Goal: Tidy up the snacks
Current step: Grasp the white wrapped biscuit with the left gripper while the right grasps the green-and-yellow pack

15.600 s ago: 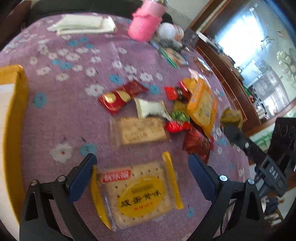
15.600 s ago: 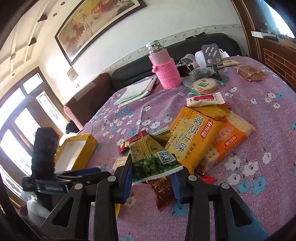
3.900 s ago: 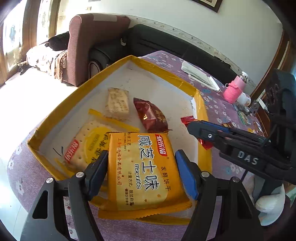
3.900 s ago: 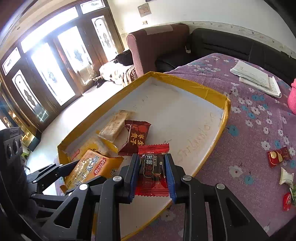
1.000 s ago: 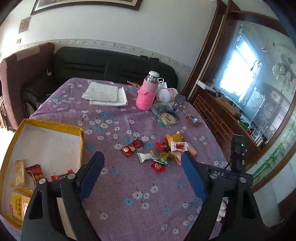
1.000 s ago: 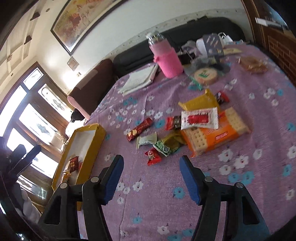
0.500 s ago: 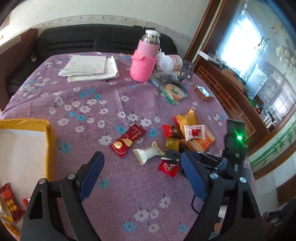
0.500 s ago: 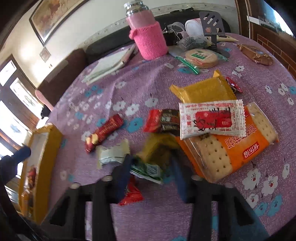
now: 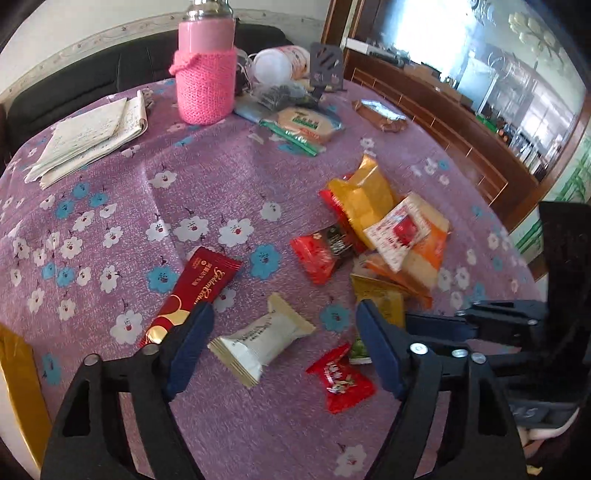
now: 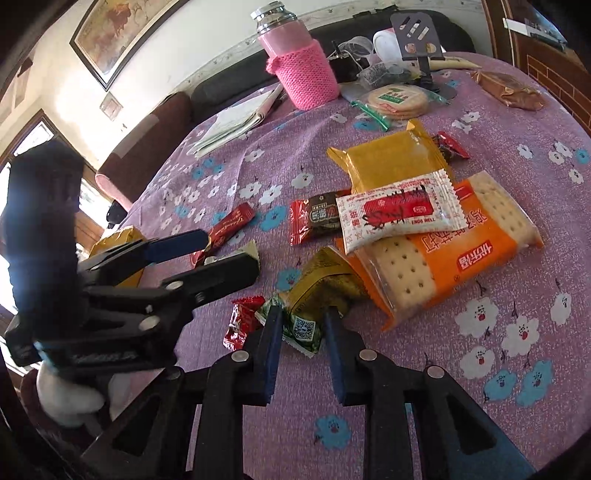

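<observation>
Loose snacks lie on the purple flowered tablecloth (image 9: 229, 177). My left gripper (image 9: 280, 317) hovers low with its jaws closing, and a white packet (image 9: 258, 339) lies between the fingers without either pad touching it. A long red bar (image 9: 199, 288) lies just left of it and a red candy (image 9: 340, 376) to the right. My right gripper (image 10: 303, 317) is shut on the near end of a green-and-gold packet (image 10: 321, 284), which still rests on the cloth. Beyond it lie an orange cracker pack (image 10: 454, 258), a white-and-red sachet (image 10: 399, 214) and a yellow pack (image 10: 391, 162).
The yellow box's rim (image 9: 18, 387) shows at the lower left. At the table's far side stand a pink knitted flask (image 9: 205, 85), a notebook (image 9: 88, 136), a round cracker pack (image 10: 399, 98) and a phone stand (image 10: 417, 33). A sofa lies behind.
My left gripper dropped closer to the table and its jaws narrowed around the white packet. My right gripper's jaws came together on the green-and-gold packet.
</observation>
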`<state>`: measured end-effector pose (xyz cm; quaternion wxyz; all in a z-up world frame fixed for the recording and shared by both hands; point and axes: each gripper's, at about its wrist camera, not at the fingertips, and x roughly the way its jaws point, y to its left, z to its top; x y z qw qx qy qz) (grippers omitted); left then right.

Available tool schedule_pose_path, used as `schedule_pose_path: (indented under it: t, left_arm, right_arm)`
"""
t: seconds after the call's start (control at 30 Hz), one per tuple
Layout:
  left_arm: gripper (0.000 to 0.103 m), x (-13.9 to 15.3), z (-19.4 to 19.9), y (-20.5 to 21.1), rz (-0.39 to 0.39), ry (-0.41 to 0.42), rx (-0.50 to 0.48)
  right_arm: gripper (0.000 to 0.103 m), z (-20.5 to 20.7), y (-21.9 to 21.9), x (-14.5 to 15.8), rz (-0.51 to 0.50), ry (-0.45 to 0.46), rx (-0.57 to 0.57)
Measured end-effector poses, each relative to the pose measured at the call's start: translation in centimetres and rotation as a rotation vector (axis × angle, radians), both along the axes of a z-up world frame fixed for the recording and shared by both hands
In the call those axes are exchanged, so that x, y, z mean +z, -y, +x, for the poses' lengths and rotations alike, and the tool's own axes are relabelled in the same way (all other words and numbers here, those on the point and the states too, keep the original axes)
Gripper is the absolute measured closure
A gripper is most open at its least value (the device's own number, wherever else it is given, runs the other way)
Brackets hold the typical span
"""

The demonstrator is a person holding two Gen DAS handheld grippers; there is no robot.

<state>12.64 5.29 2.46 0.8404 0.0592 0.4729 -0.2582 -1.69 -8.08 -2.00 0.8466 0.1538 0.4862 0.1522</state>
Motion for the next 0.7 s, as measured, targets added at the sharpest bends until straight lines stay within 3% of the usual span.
schedule_pose_path:
  t: [0.03, 0.1, 0.13, 0.23, 0.37, 0.5, 0.57, 0.63, 0.7]
  left_arm:
    - [0.031, -0.2, 0.1, 0.0, 0.006, -0.005, -0.006]
    - [0.049, -0.9, 0.5, 0.1, 0.003, -0.038, -0.025]
    - [0.051, -0.9, 0.4, 0.2, 0.013, -0.029, -0.029]
    - [0.073, -0.9, -0.1, 0.8, 0.041, -0.017, -0.048]
    - [0.073, -0.9, -1.0, 1.3, 0.086, 0.003, -0.017]
    - [0.073, -0.4, -2.7, 0.1, 0.048, 0.008, 0.045]
    - [0.073, 0.2, -4.0, -1.0, 0.01, 0.011, 0.076]
    - [0.073, 1.1, -5.5, -2.2, -0.024, 0.022, 0.113]
    - [0.073, 1.8, -7.0, -3.4, -0.052, 0.037, 0.145]
  right_arm:
    - [0.079, 0.0, 0.3, 0.0, 0.012, -0.007, 0.003]
    - [0.079, 0.1, 0.5, 0.0, 0.011, -0.021, 0.018]
    - [0.079, 0.0, 0.6, 0.0, 0.015, -0.028, 0.023]
    - [0.079, -0.1, 0.9, -0.1, 0.019, -0.041, 0.037]
    - [0.078, -0.1, 0.9, -0.2, 0.024, -0.04, 0.04]
    - [0.071, 0.0, 1.1, -0.6, 0.041, -0.046, 0.04]
    - [0.064, 0.2, 1.3, -0.6, 0.083, -0.044, 0.042]
    - [0.046, 0.3, 1.5, -0.7, 0.142, -0.035, 0.045]
    - [0.04, 0.3, 1.4, -0.8, 0.169, -0.023, 0.038]
